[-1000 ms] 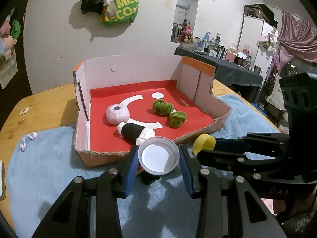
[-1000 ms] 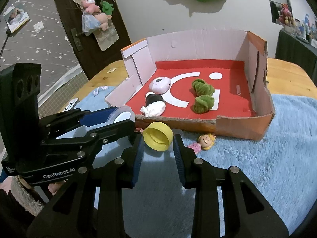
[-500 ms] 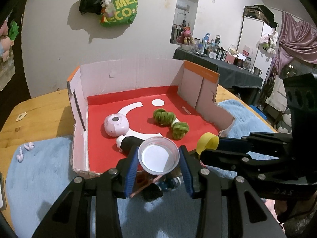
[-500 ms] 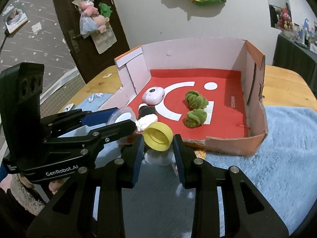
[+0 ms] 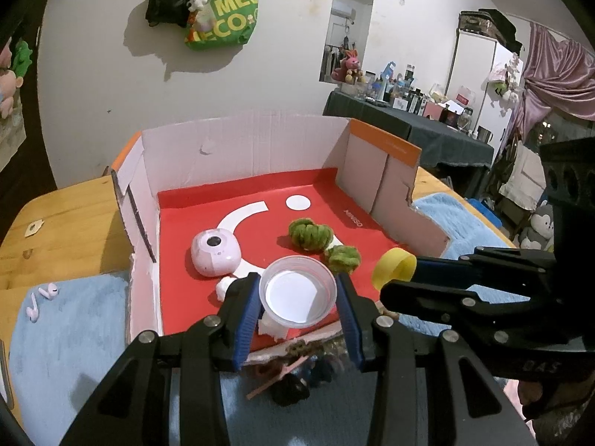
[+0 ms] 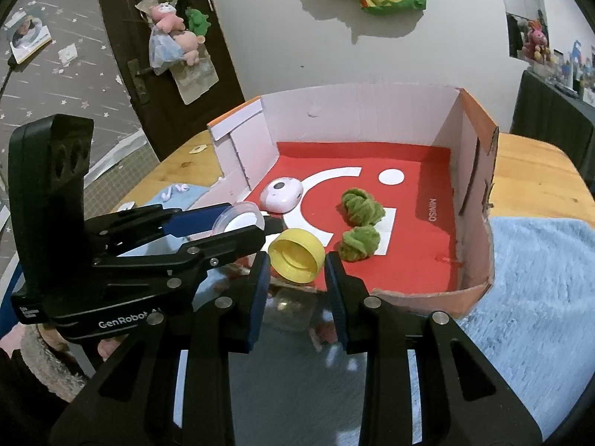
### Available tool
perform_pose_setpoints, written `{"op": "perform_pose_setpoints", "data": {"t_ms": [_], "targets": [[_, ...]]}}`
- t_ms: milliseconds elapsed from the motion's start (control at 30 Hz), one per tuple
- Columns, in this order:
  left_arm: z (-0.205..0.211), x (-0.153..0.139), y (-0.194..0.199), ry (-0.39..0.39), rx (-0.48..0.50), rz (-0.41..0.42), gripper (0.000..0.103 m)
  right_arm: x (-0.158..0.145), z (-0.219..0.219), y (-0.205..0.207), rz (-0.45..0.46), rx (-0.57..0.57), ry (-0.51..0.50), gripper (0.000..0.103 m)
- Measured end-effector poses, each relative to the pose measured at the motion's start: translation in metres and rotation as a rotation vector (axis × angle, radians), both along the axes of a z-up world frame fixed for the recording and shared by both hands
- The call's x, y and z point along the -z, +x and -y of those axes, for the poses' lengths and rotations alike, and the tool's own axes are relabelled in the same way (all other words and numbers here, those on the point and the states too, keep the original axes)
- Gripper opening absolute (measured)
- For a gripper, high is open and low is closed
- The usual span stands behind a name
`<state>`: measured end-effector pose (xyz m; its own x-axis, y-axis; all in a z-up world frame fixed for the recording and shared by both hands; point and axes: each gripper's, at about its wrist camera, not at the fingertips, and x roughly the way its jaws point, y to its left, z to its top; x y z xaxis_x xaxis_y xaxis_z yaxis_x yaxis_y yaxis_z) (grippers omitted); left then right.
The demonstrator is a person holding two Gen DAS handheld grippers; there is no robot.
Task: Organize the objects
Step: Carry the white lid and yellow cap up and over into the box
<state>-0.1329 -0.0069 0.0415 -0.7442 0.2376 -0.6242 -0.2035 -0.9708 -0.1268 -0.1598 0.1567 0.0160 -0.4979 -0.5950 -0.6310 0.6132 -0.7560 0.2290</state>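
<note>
A wooden table (image 5: 67,223) carries a blue fleece mat (image 6: 539,297) and an open cardboard box (image 5: 241,156) with a red floor. Inside lie a pink round gadget (image 5: 215,252) and two green yarn knots (image 5: 310,233). Above the box's near edge, the left gripper (image 5: 297,295) pinches a clear round lid (image 5: 297,290); beside it, the right gripper (image 6: 296,264) pinches a yellow bottle cap (image 6: 296,254).

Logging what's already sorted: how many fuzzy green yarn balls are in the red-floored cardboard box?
2. One fuzzy green yarn ball lies mid-floor on the white logo; the other lies just nearer the box's front wall. Nothing suggests more hidden.
</note>
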Motion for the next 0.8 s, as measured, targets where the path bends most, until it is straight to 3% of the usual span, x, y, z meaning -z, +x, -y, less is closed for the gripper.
{"op": "perform_pose_setpoints", "data": {"t_ms": [800], "targets": [[-0.020,0.017,-0.042,-0.013,0.030,0.060,0.042,0.014,-0.013,-0.042,0.009,0.073,0.107,0.029]]}}
